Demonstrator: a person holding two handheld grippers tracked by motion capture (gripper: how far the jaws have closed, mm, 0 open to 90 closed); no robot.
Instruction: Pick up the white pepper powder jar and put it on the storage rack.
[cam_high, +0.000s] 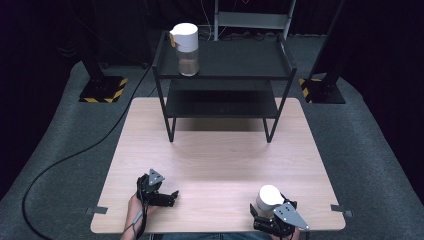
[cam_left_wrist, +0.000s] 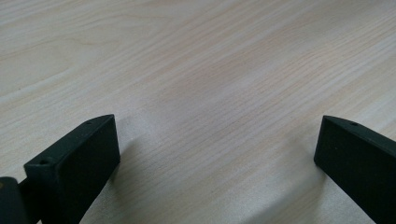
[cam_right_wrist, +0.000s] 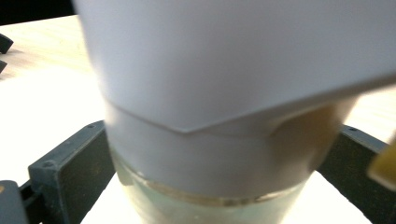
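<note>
Between the jaws of my right gripper (cam_high: 267, 210), near the table's front right corner, stands a jar (cam_high: 269, 196) with a white lid and a clear glass body. In the right gripper view the jar (cam_right_wrist: 210, 93) is very close, and both black jaws press its glass sides just under the lid. A yellowish tab sticks out at the lid's right side. My left gripper (cam_high: 172, 196) rests low over the table near the front left, pointing right. Its jaws stand wide apart over bare wood (cam_left_wrist: 217, 140), with nothing between them.
A black two-level metal rack (cam_high: 225, 75) stands at the table's far side. A second white-lidded jar (cam_high: 185, 47), with brown contents, stands on the left of its top shelf. The wooden table (cam_high: 220, 160) lies bare between rack and grippers. A black cable (cam_high: 65, 160) runs over the floor at left.
</note>
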